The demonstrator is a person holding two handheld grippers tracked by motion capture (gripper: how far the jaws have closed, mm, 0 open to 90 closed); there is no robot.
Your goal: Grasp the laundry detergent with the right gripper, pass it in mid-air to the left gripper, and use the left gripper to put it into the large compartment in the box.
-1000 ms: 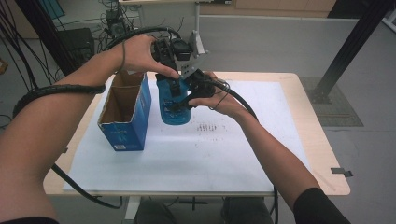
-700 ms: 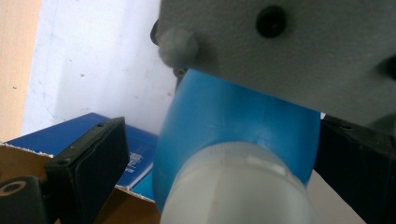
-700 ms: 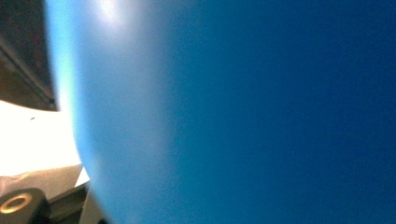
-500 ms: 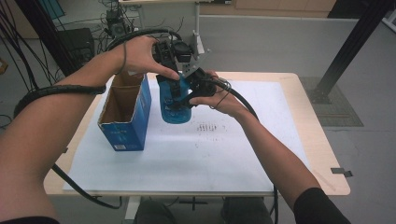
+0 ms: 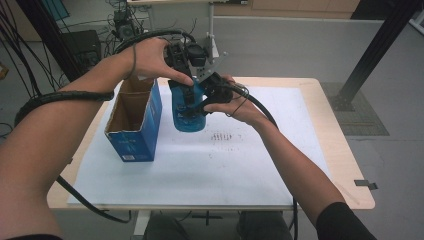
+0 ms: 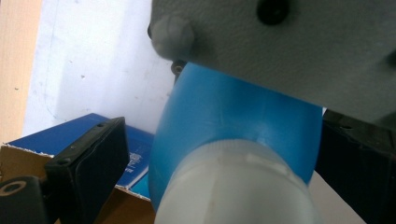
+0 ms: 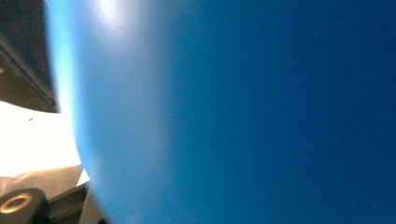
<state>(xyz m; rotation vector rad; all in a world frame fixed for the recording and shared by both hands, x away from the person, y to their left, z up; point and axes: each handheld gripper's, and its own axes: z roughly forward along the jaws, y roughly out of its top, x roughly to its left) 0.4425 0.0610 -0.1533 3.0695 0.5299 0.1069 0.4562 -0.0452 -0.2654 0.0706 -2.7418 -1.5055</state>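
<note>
Bottle is the blue one standing upright on the white sheet just right of the open blue box, looks like it just came out of there. Right gripper is clamped tight on its body to steady it. Left gripper sits over the white cap, jaws either side of it, can't tell if they're pinching, probably set to twist it.

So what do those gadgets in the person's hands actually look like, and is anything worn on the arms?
Each hand carries a chunky black gripper. The left gripper bears a grey three-cornered plate; thick black cables trail from both, one wrapped in spiral sheathing. The right gripper is black too. A thin band circles the left wrist; a dark sleeve covers the right upper arm.
</note>
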